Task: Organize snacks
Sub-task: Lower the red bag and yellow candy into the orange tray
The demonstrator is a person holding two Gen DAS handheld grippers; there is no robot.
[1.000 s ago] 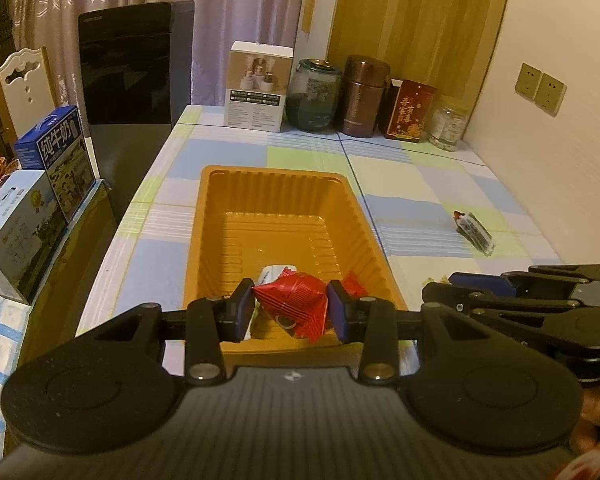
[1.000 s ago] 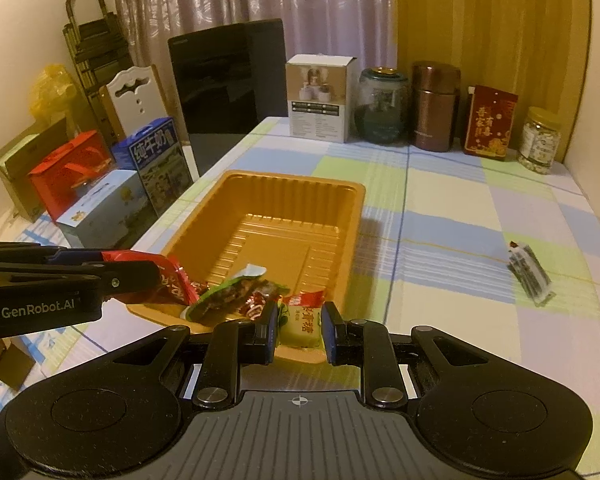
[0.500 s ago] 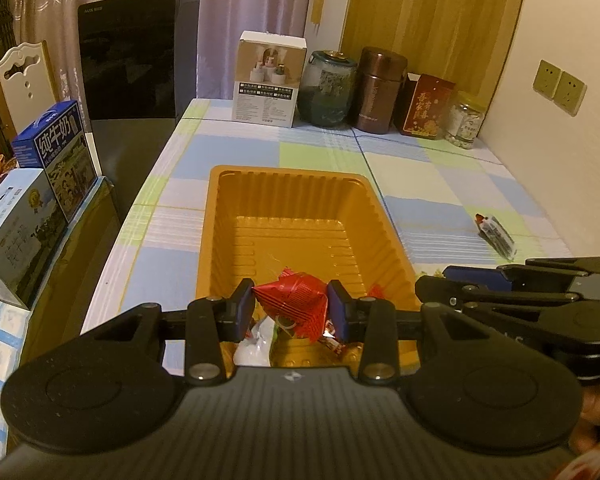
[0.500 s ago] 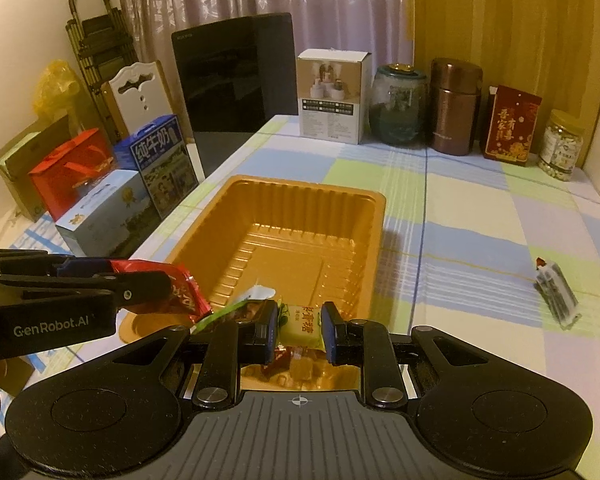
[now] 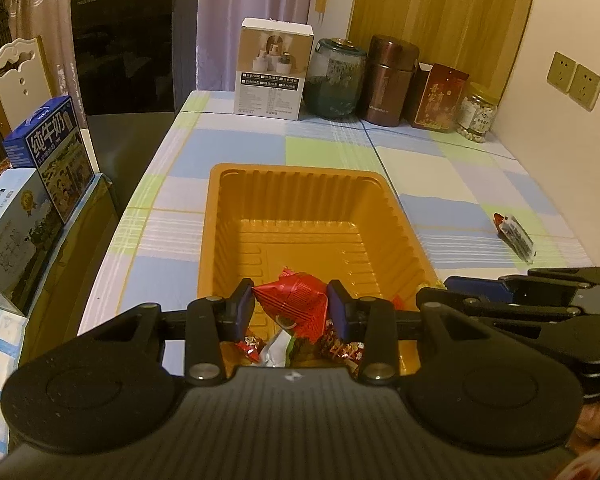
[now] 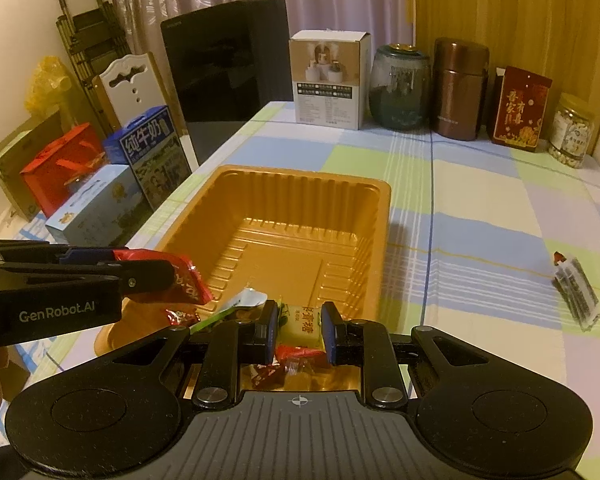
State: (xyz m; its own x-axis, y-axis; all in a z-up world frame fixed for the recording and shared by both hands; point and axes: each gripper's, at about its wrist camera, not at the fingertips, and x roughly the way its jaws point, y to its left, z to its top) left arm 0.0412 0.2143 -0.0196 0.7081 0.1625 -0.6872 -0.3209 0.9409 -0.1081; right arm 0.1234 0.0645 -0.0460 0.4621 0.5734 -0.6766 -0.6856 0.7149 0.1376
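Note:
An orange plastic tray (image 5: 304, 200) (image 6: 300, 216) sits on the checked tablecloth. My left gripper (image 5: 291, 308) is shut on a red snack packet (image 5: 296, 302) above the tray's near end; that packet also shows in the right wrist view (image 6: 184, 280). My right gripper (image 6: 299, 330) is shut on a yellow-green candy packet (image 6: 304, 320) above the tray's near right corner. Several small wrapped snacks (image 5: 340, 350) (image 6: 296, 360) lie in the tray's near end beneath both grippers. A dark snack packet (image 5: 516, 236) (image 6: 578, 292) lies on the cloth to the right.
At the table's far edge stand a white box (image 6: 328, 80), a glass jar (image 6: 398, 88), a brown canister (image 6: 460, 88), a red box (image 6: 520, 110) and a nut jar (image 6: 572, 132). A black chair (image 5: 132, 60) and milk cartons (image 5: 52, 156) are to the left.
Both grippers have pulled back and risen with their packets held. The tray looks farther away, and more loose snacks show under the fingers.

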